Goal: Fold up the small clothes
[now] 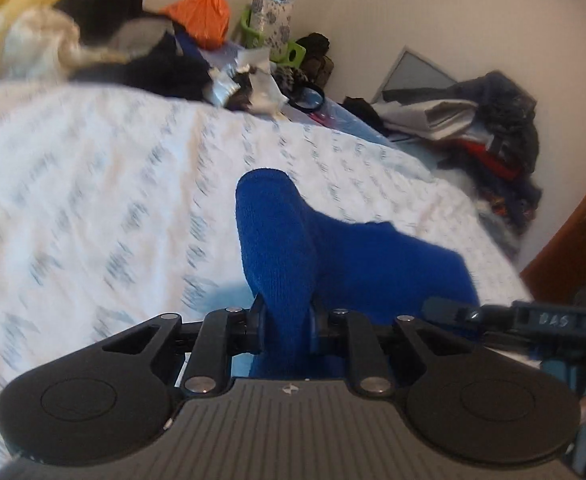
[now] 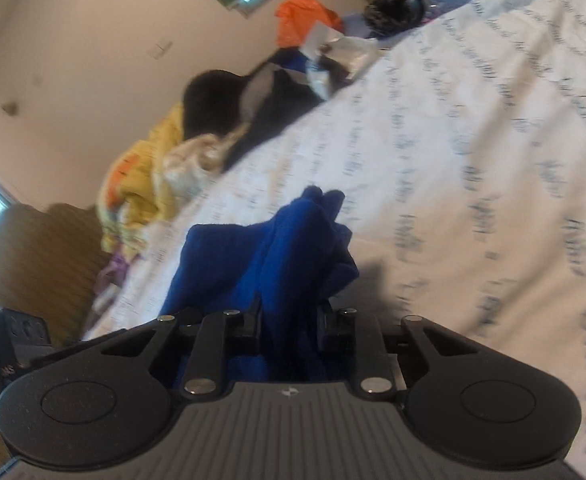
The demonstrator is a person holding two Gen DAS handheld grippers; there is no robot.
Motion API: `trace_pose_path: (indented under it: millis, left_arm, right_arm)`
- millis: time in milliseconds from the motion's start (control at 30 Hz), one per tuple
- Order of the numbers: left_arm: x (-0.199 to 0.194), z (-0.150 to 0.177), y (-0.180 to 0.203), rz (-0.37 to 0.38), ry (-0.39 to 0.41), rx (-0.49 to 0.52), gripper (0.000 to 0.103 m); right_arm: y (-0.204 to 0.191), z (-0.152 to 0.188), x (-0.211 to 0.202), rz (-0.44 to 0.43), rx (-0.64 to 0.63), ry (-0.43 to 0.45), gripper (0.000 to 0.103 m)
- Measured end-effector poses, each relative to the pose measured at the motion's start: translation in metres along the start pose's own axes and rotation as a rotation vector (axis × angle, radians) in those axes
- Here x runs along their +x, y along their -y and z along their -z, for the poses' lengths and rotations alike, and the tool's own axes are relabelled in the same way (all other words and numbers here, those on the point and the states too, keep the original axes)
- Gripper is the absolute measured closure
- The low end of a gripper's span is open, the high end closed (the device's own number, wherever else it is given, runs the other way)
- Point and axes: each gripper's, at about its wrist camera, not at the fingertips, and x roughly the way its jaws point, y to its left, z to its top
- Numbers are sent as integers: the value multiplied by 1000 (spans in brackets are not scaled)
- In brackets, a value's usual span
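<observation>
A: Nearest the lens in the left wrist view, the left gripper (image 1: pixel 285 316) is clamped on a bunched fold of the blue garment (image 1: pixel 293 240). The cloth rises between the fingers as a rounded column, and a flatter part spreads to the right over the white patterned bedsheet (image 1: pixel 93 184). The other gripper's black arm (image 1: pixel 533 318) enters at the right edge, level with the cloth.

B: The right wrist view shows the right gripper (image 2: pixel 289 320) likewise closed on the blue garment (image 2: pixel 277 248), which stands up from between the fingers in crumpled folds, one flap leaning left. The white patterned bedsheet (image 2: pixel 473 160) fills the right side. At the lower left edge a black block (image 2: pixel 17 336) of the other tool appears.

A: Only the left view shows the heap of dark clothes (image 1: pixel 493 120) against the wall at right.

B: Only the right view shows the brown woven surface (image 2: pixel 41 256) beside the bed. Both views show the far clutter: a yellow cloth (image 2: pixel 141 184), a black garment (image 2: pixel 221 100) and an orange bag (image 2: pixel 305 16)
</observation>
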Motion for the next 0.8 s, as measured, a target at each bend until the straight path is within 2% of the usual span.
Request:
trace_pose_path:
  millis: [33,67,100,133,200,233,267,333,367,400,433,467,500,533,567,667,733,767,800]
  left_arm:
    - [2,-3,-3,-44,7,27,78]
    - [1,-4,-7,-81,9,35,77]
    - [-6,-3,-12,-84,5,17,70]
    - [-16,1,-16,-55,0,-10,63]
    - [-45,22,-25,22,11,-65,25]
    - [-56,36,-27,46,4,-88,20]
    - [-63,51,-27,75,-30,-108,21]
    - [-64,80,-27,120,-117,-156,30]
    - [-59,95,-24,132,-166,-179,40]
    - [-54,105,-22,136,-207,-187,46]
    - [-54,112,-18,129,-193,-173,57]
    - [-54,116,-12,105,-186,-138,74]
    - [-54,115,-9,85,-196,-120,93]
    - [-56,113,-11,79,-201,-131,94]
    - [-61,110,-14,78,-196,-138,94]
    - [-86,105,-19,45,-158,-44,93]
    - [-93,109,-20,-17,-165,35,90]
    - [-99,112,-19,-33,-154,66,86]
    - [-107,114,-16,-51,-130,95,73]
  right_arm:
    - [0,0,0,0,0,0,69]
    - [-2,-1,8,27,9,-7,49]
    - [-3,-1,15,66,11,-36,37]
    - [-5,0,18,96,4,-73,25]
    - [-11,11,8,101,-43,-105,25]
    - [-12,19,-2,76,-65,-126,25]
    - [-11,28,-12,59,-67,-142,25]
    - [-4,47,-31,46,-51,-156,26]
    - [4,64,-38,71,-36,-187,27]
    - [4,64,-38,71,-36,-187,34]
    - [6,72,-37,88,-34,-211,64]
    - [7,79,-33,102,-38,-244,83]
    - [5,86,-31,107,-53,-248,83]
    - [0,89,-32,102,-72,-247,88]
    - [-5,90,-35,95,-88,-252,88]
    - [-24,95,-53,74,-143,-230,89]
    - [-22,107,-52,139,-180,-258,88]
    - [-18,111,-51,169,-192,-266,84]
    - [-13,111,-56,143,-171,-240,80]
